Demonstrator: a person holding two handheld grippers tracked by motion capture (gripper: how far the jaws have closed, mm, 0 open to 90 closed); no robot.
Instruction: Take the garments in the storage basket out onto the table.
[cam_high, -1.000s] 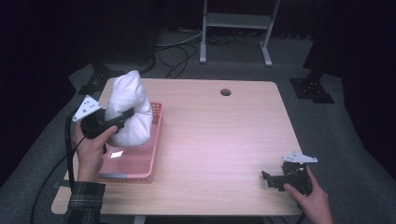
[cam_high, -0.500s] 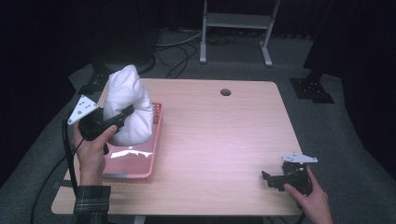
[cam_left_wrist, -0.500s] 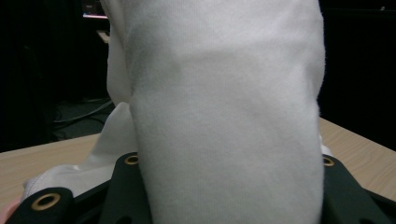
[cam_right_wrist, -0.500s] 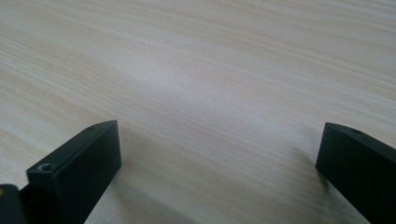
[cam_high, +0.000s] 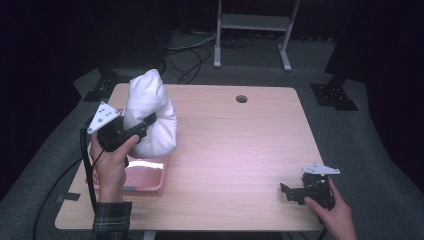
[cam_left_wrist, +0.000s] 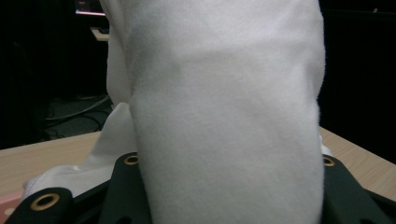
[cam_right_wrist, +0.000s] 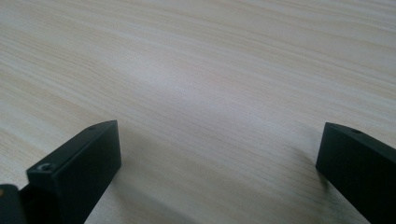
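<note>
The light wood-grain bench (cam_high: 235, 150) has a small round hole near its far edge. At its left side a bunched white cloth garment (cam_high: 150, 117) hangs lifted above a shallow pink plastic basket (cam_high: 147, 175), its lower folds just over the basket's far end. The left gripper (cam_high: 145, 125), raised off the bench in the person's left hand (cam_high: 111, 162), is clamped on the cloth; in the left gripper view the fabric (cam_left_wrist: 224, 116) bulges between its jaws. The right gripper (cam_high: 290, 192) rests low at the bench's near right corner, jaws spread wide and empty.
</note>
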